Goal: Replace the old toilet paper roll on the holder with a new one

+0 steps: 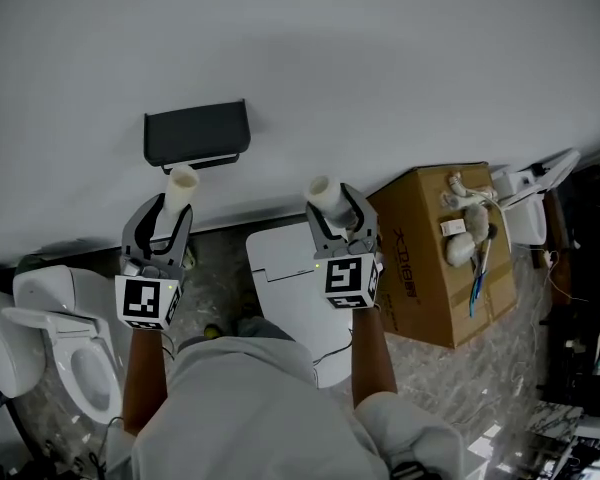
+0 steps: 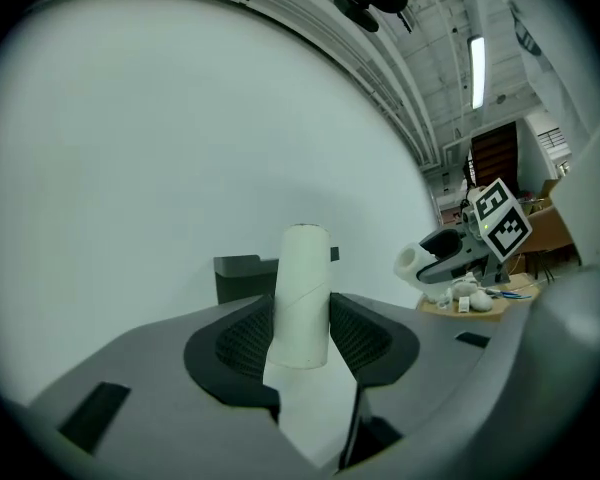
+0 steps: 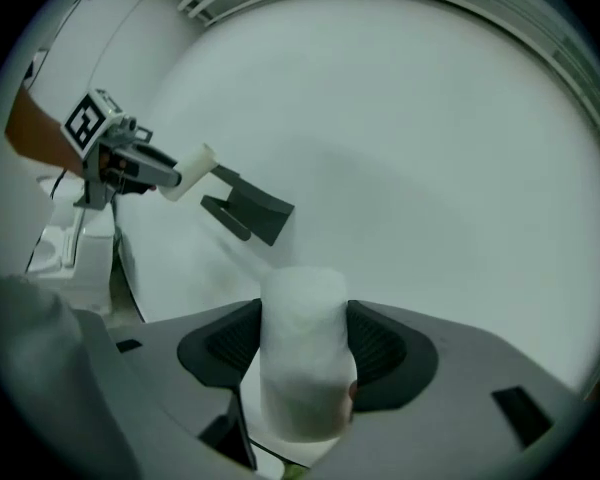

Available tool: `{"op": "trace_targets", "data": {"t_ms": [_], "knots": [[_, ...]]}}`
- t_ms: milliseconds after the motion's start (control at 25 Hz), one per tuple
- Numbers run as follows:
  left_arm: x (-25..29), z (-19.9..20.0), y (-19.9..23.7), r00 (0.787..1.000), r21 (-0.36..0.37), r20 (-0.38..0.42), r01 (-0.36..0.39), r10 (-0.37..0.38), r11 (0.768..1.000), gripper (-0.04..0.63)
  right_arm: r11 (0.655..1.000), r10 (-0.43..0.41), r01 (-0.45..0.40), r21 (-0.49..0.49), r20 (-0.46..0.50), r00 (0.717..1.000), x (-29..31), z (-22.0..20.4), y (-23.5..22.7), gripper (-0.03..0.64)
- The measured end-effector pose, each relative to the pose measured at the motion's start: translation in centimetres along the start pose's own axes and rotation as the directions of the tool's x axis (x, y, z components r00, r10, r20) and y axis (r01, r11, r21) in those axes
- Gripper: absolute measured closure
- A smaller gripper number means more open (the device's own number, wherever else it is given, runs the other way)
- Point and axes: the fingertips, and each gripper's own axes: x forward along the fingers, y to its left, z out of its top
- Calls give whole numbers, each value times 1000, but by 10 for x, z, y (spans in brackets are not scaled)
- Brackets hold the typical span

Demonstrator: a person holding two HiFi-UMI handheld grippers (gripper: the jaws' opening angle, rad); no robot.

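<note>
The white wall [image 1: 380,68] fills the upper half of your head view. Below it, at your left, stands a white toilet [image 1: 50,308] with its seat down. At your right sits a brown cardboard box [image 1: 420,278] with a few small pale things and a blue-handled item lying on its top. Between the two, in front of your body, is a white lidded unit [image 1: 285,268] on the floor.

The dark toilet paper holder [image 1: 196,134] is fixed to the wall, above your left hand.

Your left gripper [image 1: 168,216] points level towards the wall. Its jaws are closed on a narrow pale cardboard tube [image 1: 181,184], the pads pressing its lower part from both sides. The tube stands out past the jaws. In the head view its free end sits just below the holder's lower edge, apart from it.

Your right gripper [image 1: 337,211] is held beside the left one, well apart from it and tilted a little downward. Its jaws stand wide, clamped on a thicker white paper roll [image 1: 325,194]. The roll fills the gap between the pads, and its open end points up towards the wall.
</note>
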Motion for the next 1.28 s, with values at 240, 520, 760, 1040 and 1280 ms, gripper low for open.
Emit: {"op": "trace_targets", "data": {"t_ms": [240,520,760,1040,1280], "knots": [[-19,-6,19,997,-18,-15,-70,70,997,403,918,-29,10,-396,-42,999,35,6,20,347],[-40,-8,38,988,-11,-31,-152,152,988,403,827,39,-49,-560,-31,999,70,16,48,347],[-51,-11,51,977,-3,-51,-207,206,978,403,767,76,-60,-639,-3,997,90,30,63,347],[-71,-15,71,964,-15,-58,-263,261,965,403,728,119,-69,-682,27,993,102,52,90,347],[-85,-20,89,948,-21,-71,-313,311,949,403,680,125,-44,-732,56,991,105,71,107,347]]}}
